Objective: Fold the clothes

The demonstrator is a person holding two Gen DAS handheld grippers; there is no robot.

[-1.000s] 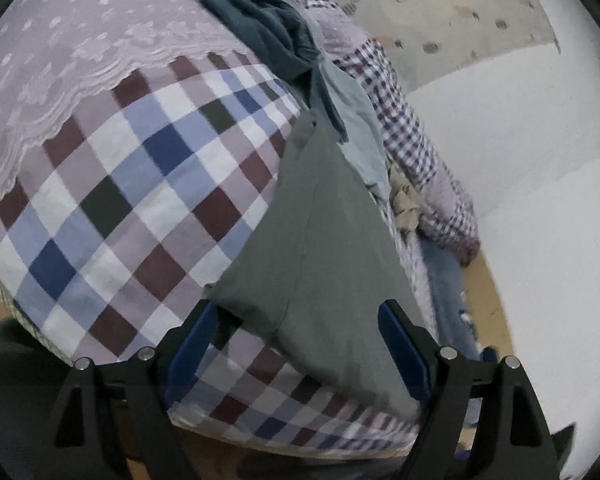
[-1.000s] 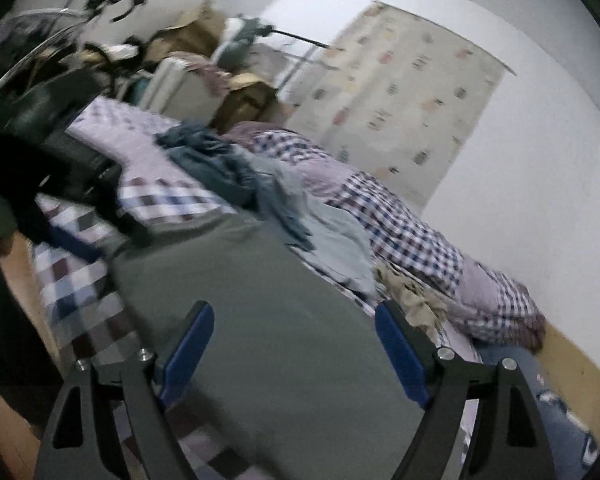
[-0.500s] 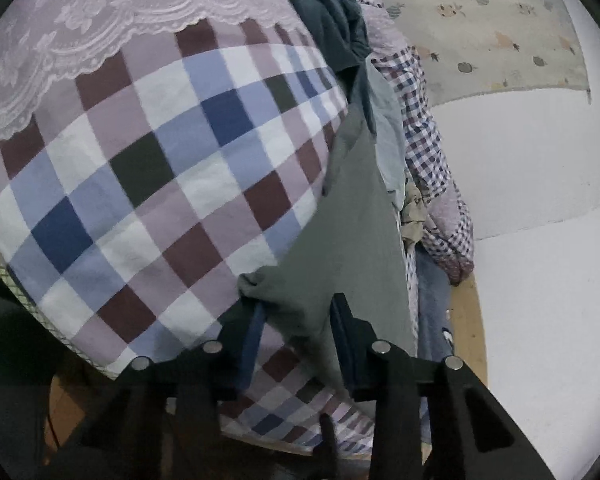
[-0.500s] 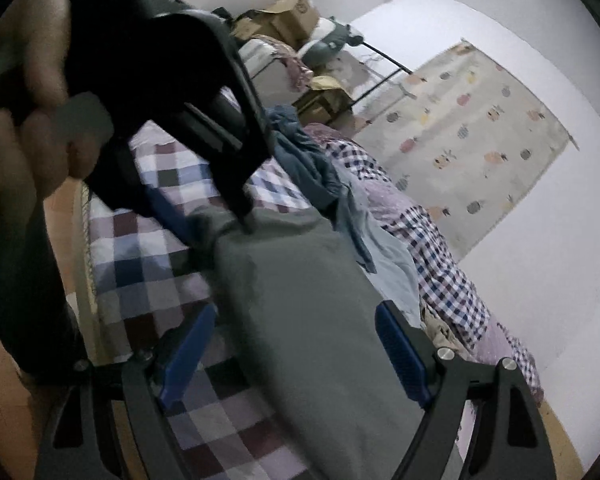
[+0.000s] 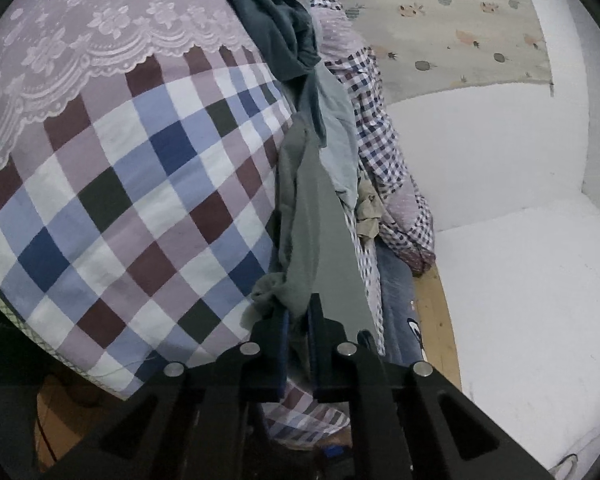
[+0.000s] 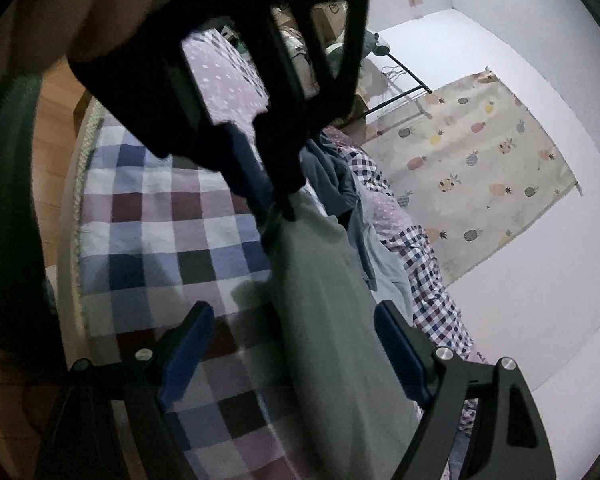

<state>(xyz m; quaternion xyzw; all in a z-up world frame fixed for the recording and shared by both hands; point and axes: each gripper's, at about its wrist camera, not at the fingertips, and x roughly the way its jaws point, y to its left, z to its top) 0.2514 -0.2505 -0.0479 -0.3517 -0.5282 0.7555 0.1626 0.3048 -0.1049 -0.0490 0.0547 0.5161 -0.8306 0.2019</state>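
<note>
Honestly, my left tongs (image 5: 298, 322) clamp only a bunched corner of the grey-green garment (image 5: 320, 232), lifted off the checked bedspread (image 5: 140, 200); a tug could slip it free. My right tongs (image 6: 294, 354) hang spread wide over the garment's middle, gripping nothing, pointed along the bed.

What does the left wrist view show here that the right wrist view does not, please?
Only the left wrist view shows the lace-edged lilac cover and the left gripper from behind, its jaws pinched on a bunched corner of the grey-green garment. Only the right wrist view shows the right gripper, its jaws wide apart either side of the garment, plus cardboard boxes at the back. Both show the garment, the checked bedspread, the clothes pile and the fruit-print hanging.
</note>
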